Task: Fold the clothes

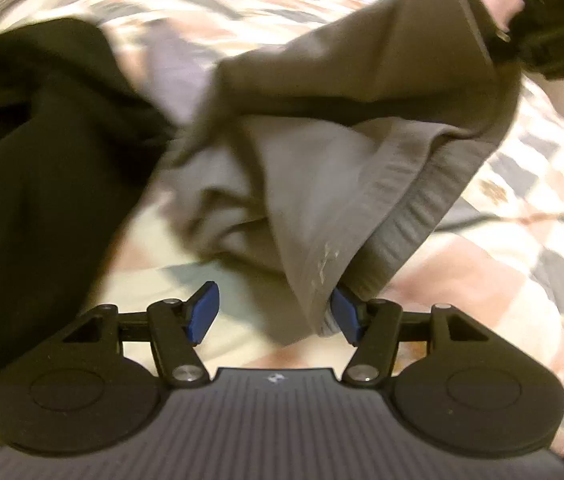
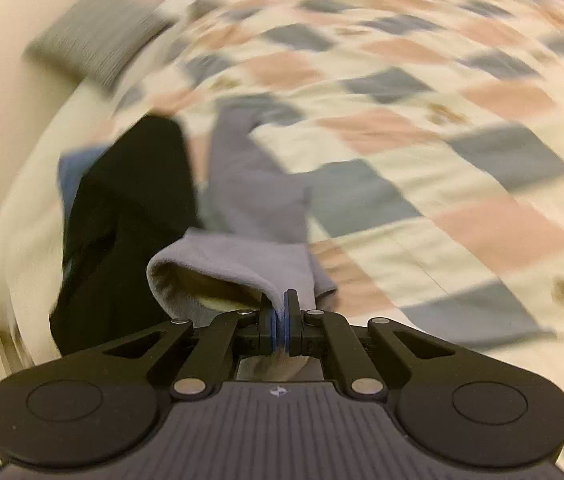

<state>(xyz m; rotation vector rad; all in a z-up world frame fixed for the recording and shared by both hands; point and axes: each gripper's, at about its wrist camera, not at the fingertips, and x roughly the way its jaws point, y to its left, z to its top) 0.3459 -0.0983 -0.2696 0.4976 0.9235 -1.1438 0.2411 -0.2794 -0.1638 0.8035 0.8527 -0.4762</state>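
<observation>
Two grippers: right gripper (image 2: 280,322) clamped on grey garment (image 2: 257,200) hem; left gripper (image 1: 273,314) spread wide, holding nothing. Close left on waistband (image 1: 402,216) edge before lifting.

Crumpled grey garment (image 1: 322,168) lifted above quilt, black garment (image 1: 21,152) just beside.

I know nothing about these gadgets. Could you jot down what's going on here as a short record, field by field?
Setting: checkered quilt on a bed
Garment being handled: grey garment, lifted and bunched
Left gripper: open, cloth hanging between its blue pads, one pad touching it
Right gripper: shut on the grey garment's edge
Other clothes: black garment lying on the quilt
Also there: striped pillow by the wall
Image quality: motion blur
</observation>
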